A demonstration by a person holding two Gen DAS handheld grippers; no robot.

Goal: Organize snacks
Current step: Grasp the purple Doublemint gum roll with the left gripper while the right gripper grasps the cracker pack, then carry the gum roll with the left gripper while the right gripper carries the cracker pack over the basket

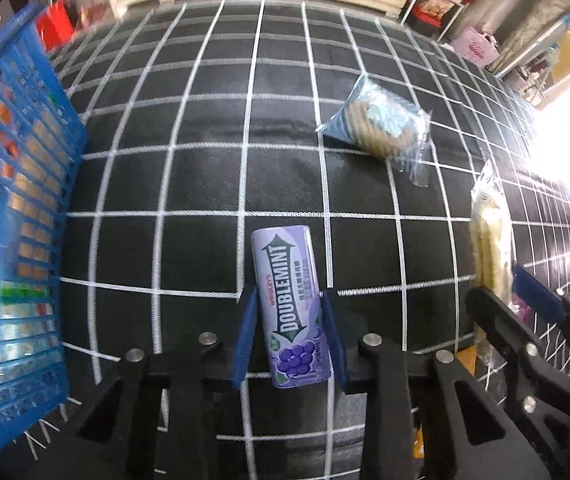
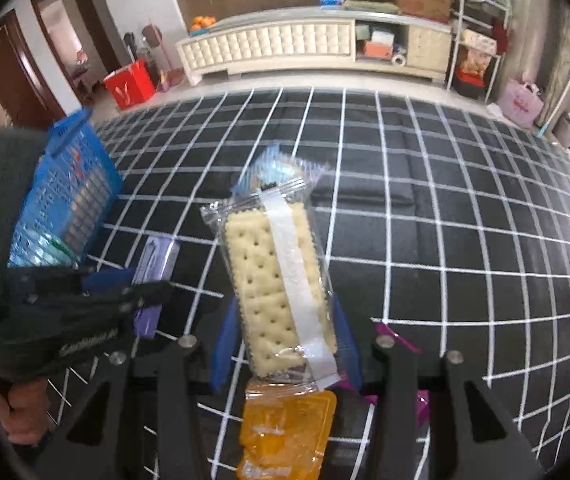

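Black cloth with a white grid covers the surface (image 1: 285, 128), with a blue slotted basket (image 1: 17, 200) at its left edge holding snacks already. The left tool (image 1: 289, 332) points steeply down, its blue pads pressed on both sides of a purple Doublemint tin (image 1: 289, 304) whose long axis runs straight ahead between them; the basket lies just left of it, while the right tool (image 2: 285, 336) is clenched on a clear cracker pack (image 2: 281, 280) farther right. Basket contents are blurred, and an orange packet (image 2: 285, 432) below the crackers is cut off.
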